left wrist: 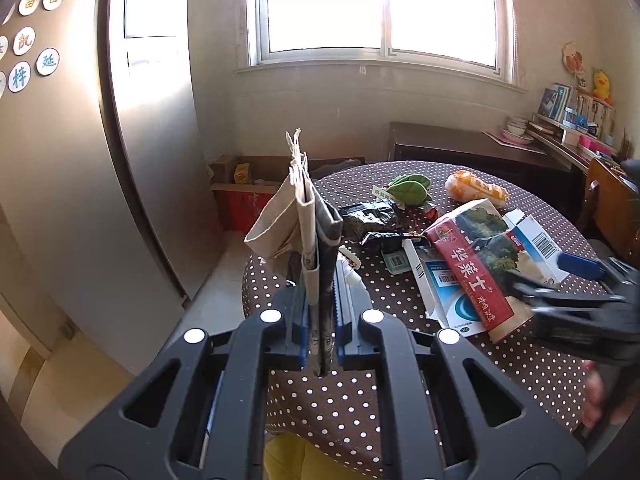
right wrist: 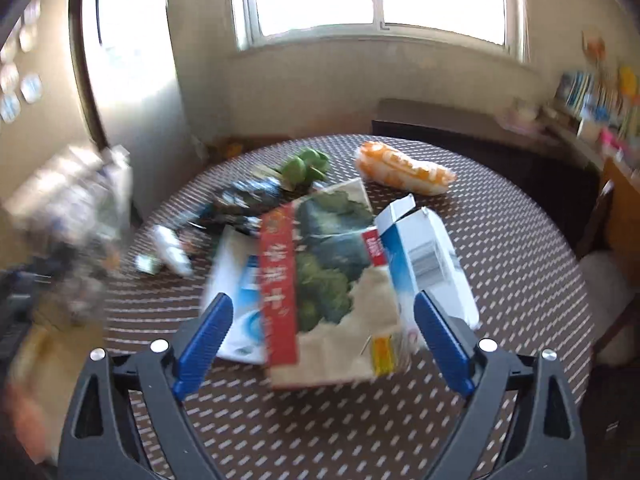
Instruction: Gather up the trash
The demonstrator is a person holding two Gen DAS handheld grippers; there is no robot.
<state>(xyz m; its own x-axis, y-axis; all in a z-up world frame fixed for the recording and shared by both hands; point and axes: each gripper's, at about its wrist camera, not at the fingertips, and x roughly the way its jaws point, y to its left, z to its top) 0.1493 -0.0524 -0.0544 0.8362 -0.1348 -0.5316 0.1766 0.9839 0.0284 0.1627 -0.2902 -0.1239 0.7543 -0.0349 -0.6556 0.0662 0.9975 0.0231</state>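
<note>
My left gripper [left wrist: 320,280] is shut on a bundle of flattened paper trash [left wrist: 308,224], beige and dark sheets standing upright between its blue pads. My right gripper [right wrist: 324,300] is open wide above a flat red-and-green paper bag [right wrist: 328,272] with Chinese print; its pads do not touch the bag. That bag [left wrist: 476,264] lies on a blue-and-white flattened carton [right wrist: 240,300], with a blue-and-white box [right wrist: 428,256] beside it. A black wrapper [left wrist: 372,216] lies further back. In the left wrist view the right gripper [left wrist: 560,280] shows blurred at the right.
All of this lies on a round table with a brown polka-dot cloth [right wrist: 500,240]. A green leaf toy [right wrist: 306,164] and an orange-and-white bag [right wrist: 404,168] sit at the far side. Cardboard boxes [left wrist: 240,184] stand on the floor, and a dark cabinet [left wrist: 460,148] stands under the window.
</note>
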